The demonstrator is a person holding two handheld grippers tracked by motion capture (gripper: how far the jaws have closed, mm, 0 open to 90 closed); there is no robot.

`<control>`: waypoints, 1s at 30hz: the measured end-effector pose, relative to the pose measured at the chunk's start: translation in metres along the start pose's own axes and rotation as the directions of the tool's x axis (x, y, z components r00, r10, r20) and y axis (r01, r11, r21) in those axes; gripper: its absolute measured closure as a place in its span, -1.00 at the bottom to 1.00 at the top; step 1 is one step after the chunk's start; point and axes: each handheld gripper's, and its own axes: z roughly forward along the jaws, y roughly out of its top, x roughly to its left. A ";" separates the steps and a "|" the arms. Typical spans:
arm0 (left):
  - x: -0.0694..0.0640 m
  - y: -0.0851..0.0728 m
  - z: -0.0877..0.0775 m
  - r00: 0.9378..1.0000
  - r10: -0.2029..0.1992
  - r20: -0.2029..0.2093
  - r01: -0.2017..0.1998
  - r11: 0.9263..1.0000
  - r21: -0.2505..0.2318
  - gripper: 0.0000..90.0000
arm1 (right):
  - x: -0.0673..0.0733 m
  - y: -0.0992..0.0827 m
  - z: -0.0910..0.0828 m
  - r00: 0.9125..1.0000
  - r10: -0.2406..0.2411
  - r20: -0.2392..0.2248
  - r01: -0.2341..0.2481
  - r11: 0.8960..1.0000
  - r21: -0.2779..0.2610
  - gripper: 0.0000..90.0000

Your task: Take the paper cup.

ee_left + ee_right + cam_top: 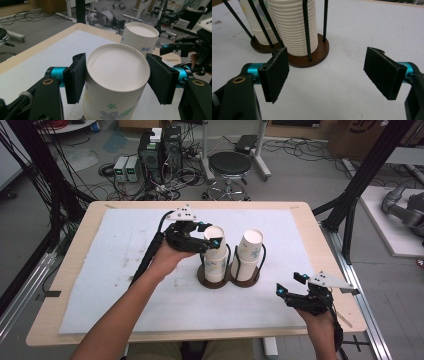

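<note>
Start at the left: your left gripper [209, 241] is clamped on the top cup [117, 75] of the left stack [215, 257], one pad against each side just under the upside-down cup's flat base. In the left gripper view both pads [76, 77] press the paper wall with no gap showing. Gripping that high takes the uppermost cup alone, which suits peeling one off the nested pile. The stack stands in a two-post holder [229, 276] with a dark wooden base, near the middle of the white mat [110, 270] that covers the worktop, a little toward the far edge. The thin black wire uprights [306, 30] keep each pile straight, so a lift probably has to go up along them rather than sideways.

Just to the right, touching the same base, the second stack [248, 254] stands untouched; it leans slightly toward the right edge and its cups are upside down as well. The ribbed rims [294, 27] in the right gripper view show how tightly the cups nest, so expect the next one down to cling.

Farther right, near the near-right corner of the worktop, your right gripper [291, 286] hangs with its jaws spread wide and nothing between them, pointing at the holder. From there it looks ready to steady the base or take the cup.
</note>
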 end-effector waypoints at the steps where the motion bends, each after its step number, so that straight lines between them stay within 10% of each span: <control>1: 0.001 0.001 -0.003 1.000 -0.006 0.001 0.006 1.000 -0.009 -0.21 | 0.000 0.000 0.000 1.000 0.000 0.000 0.000 1.000 0.000 -0.53; 11: 0.013 0.005 -0.049 0.998 -0.060 0.005 0.060 0.991 -0.118 -0.20 | 0.003 0.001 0.003 1.000 -0.004 -0.003 0.004 1.000 0.003 -0.53; 30: 0.021 -0.042 -0.105 0.999 -0.041 -0.022 0.038 0.993 -0.111 -0.20 | 0.012 0.002 0.003 0.999 -0.024 -0.027 0.024 1.000 -0.013 -0.53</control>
